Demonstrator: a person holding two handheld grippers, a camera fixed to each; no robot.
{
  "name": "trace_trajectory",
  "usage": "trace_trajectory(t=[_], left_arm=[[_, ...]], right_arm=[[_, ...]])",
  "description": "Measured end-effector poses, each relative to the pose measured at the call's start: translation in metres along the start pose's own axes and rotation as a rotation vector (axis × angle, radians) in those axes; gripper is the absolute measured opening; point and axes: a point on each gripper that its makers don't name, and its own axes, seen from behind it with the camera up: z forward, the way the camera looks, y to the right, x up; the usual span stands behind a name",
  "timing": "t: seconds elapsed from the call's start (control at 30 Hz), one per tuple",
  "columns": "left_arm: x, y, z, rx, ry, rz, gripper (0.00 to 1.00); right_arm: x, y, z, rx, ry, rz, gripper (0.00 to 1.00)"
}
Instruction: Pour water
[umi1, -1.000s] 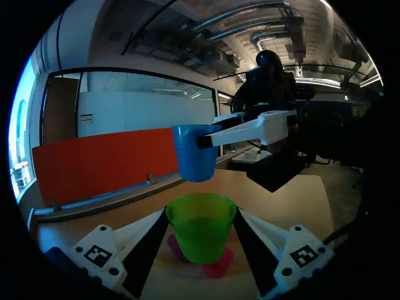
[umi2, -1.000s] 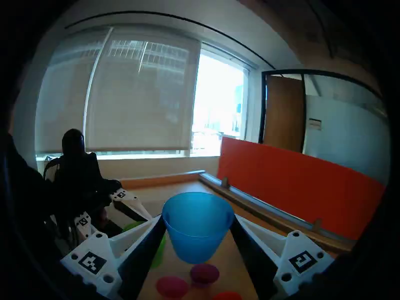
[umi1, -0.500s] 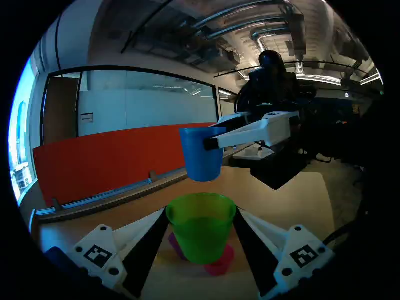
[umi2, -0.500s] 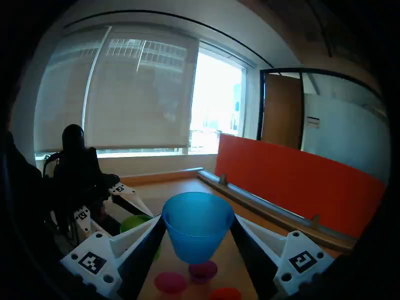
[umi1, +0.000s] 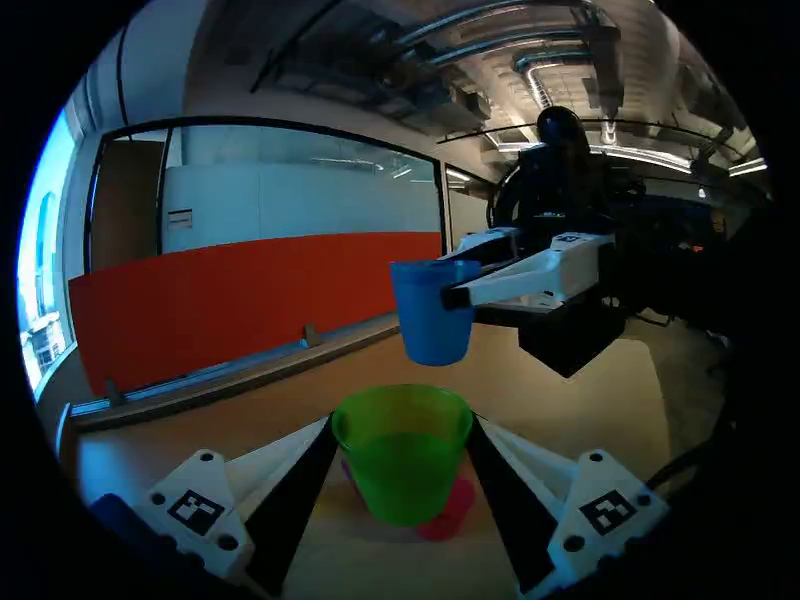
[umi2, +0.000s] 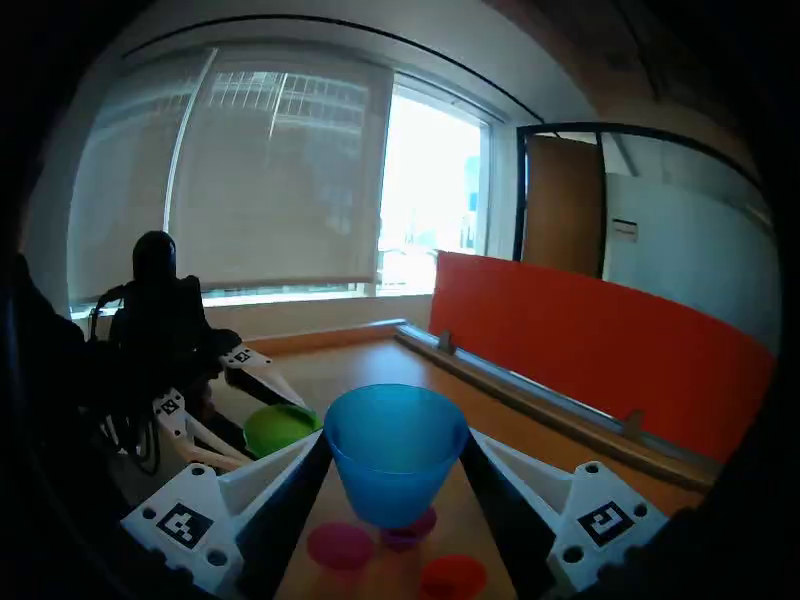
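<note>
A translucent green cup (umi1: 402, 450) stands upright between the fingers of my left gripper (umi1: 402, 425), which is shut on it; its lower part looks darker. Beyond it and to the right, a blue cup (umi1: 432, 312) hangs upright above the table, pinched by white fingers (umi1: 520, 280). In the right gripper view that blue cup (umi2: 395, 465) sits upright in my right gripper (umi2: 395, 440), shut on it. The green cup (umi2: 278, 428) shows lower left there, between the other gripper's fingers (umi2: 255, 375).
A wooden table (umi2: 330, 375) lies below, backed by an orange partition (umi2: 600, 350) on a rail. Pink (umi2: 340, 545), purple (umi2: 418, 525) and red (umi2: 452, 577) discs lie on the table under the cups. A person in dark clothes (umi1: 560, 190) holds the grippers.
In the left gripper view the blue cup has drifted right, away from above the green cup. In the right gripper view the green cup has come further out on the left.
</note>
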Motion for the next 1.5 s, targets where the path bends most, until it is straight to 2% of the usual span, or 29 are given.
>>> trace_trajectory(t=[0.67, 1.5], left_arm=[[-0.036, -0.007, 0.001, 0.011, -0.096, -0.014, 0.88], [-0.088, -0.005, 0.006, 0.006, -0.209, -0.030, 0.88]], right_arm=[[-0.052, 0.003, -0.008, 0.007, -0.067, 0.026, 0.91], [-0.126, -0.006, -0.015, 0.057, -0.173, 0.023, 0.91]])
